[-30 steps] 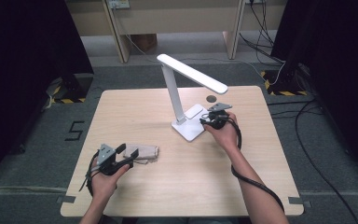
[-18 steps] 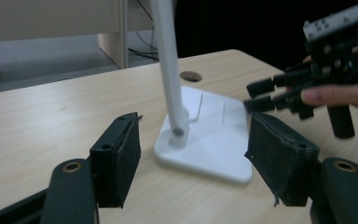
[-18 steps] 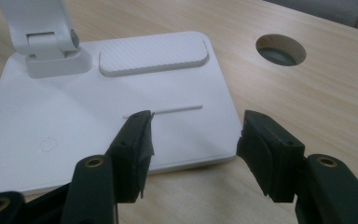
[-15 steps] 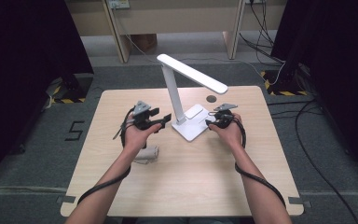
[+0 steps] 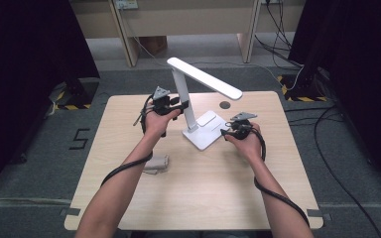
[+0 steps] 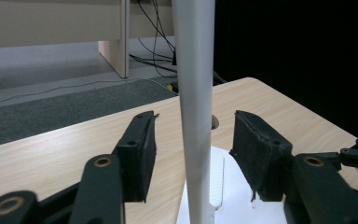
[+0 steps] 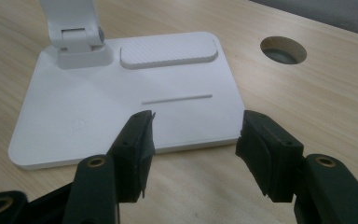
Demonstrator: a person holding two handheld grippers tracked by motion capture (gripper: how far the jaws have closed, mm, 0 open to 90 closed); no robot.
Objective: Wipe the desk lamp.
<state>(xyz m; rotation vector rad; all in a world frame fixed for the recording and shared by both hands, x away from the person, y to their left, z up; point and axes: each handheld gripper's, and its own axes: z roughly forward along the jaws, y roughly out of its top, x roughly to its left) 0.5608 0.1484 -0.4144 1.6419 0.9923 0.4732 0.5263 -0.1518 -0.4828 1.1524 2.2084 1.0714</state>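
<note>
Desk lamp (image 5: pixel 198 106): left gripper (image 5: pixel 177 106) has arrived, closing around its stem, not yet touching; right gripper (image 5: pixel 224 133) waits open at its base.

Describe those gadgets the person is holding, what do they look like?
Each hand holds a black tool. The left gripper and right gripper each carry a grey three-cornered plate on top and trail a black cable along a bare, sleeveless forearm. Up close, the fingers are black bars with brass-coloured pivot rivets and thick, dark, rough-textured pads.
</note>
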